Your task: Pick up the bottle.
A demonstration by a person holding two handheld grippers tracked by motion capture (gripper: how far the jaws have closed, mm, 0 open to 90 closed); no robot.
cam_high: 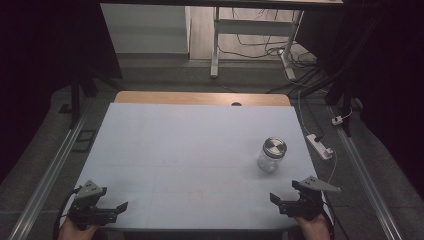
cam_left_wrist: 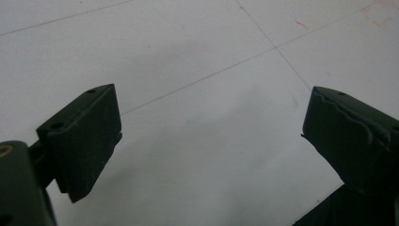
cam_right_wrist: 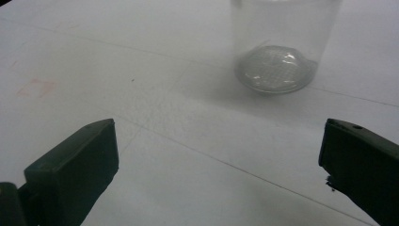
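- At the near left corner of the white table [cam_high: 190, 145], a person's hand held the left gripper [cam_high: 119, 206] low over the surface. Its two black jaws stood wide apart with nothing between them, and the left gripper view looked down on bare white tabletop [cam_left_wrist: 197, 70] crossed by thin seam lines.
- The middle of the table carried nothing but a few faint reddish marks.
- Farther right stood a clear glass jar [cam_high: 271, 154] with a round metal lid [cam_high: 274, 146] on top. It was upright, alone, towards the right edge and a little beyond the right hand.
- At the near right corner, the right gripper [cam_high: 274, 198] was also held low, its jaws spread wide and empty. In the right gripper view, the jar [cam_right_wrist: 282, 47] stood ahead of the jaws, near but clearly apart from them, slightly right of centre.
- By my reading, the work had barely begun: the jar was untouched and its lid in place. The reach, the grasp and whatever handling was meant for it all remained to be done.
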